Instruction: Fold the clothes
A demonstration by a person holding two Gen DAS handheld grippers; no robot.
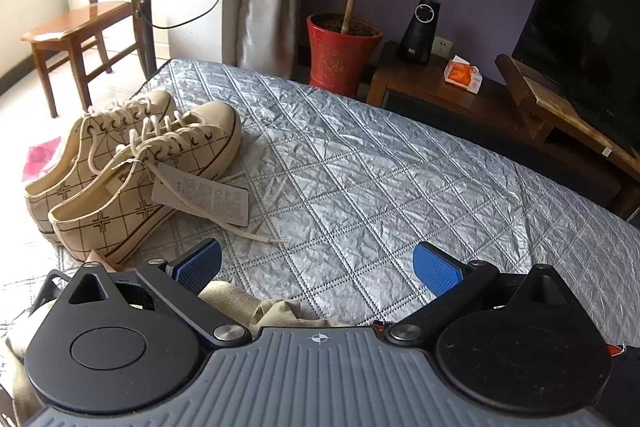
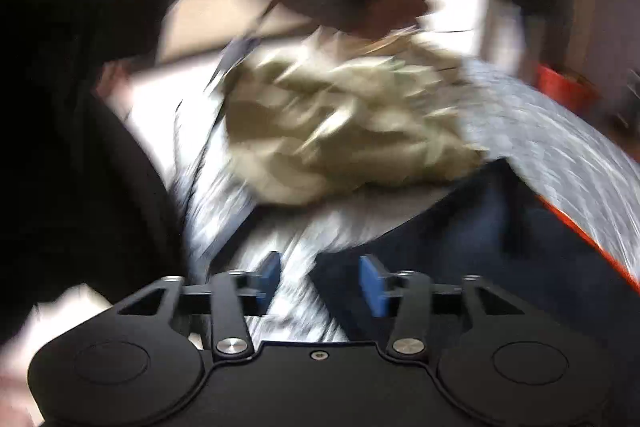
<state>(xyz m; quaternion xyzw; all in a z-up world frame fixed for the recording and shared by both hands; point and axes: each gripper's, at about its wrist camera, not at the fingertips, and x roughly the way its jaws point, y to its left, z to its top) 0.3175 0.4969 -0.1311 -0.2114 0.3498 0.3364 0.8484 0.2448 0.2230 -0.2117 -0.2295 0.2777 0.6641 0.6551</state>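
A crumpled beige garment (image 2: 340, 123) lies bunched on the silver quilted cover (image 2: 560, 147). Beside it is a dark navy garment (image 2: 480, 239) with an orange edge. My right gripper (image 2: 320, 283) hovers just short of both, above the navy garment's near corner. Its blue pads (image 2: 270, 279) are apart and nothing is pinched between them. This view is heavily blurred. In the left wrist view my left gripper (image 1: 318, 267) stands wide open over the cover (image 1: 380, 167). A fold of the beige garment (image 1: 256, 307) shows under its body, and its pads (image 1: 436, 273) touch nothing.
A pair of cream checked sneakers (image 1: 140, 163) with a paper tag sits on the cover's left part. Beyond the far edge stand a red plant pot (image 1: 340, 55), a wooden TV stand (image 1: 480, 95) and a chair (image 1: 80, 27). A person's dark sleeve (image 2: 72, 107) fills the right wrist view's left side.
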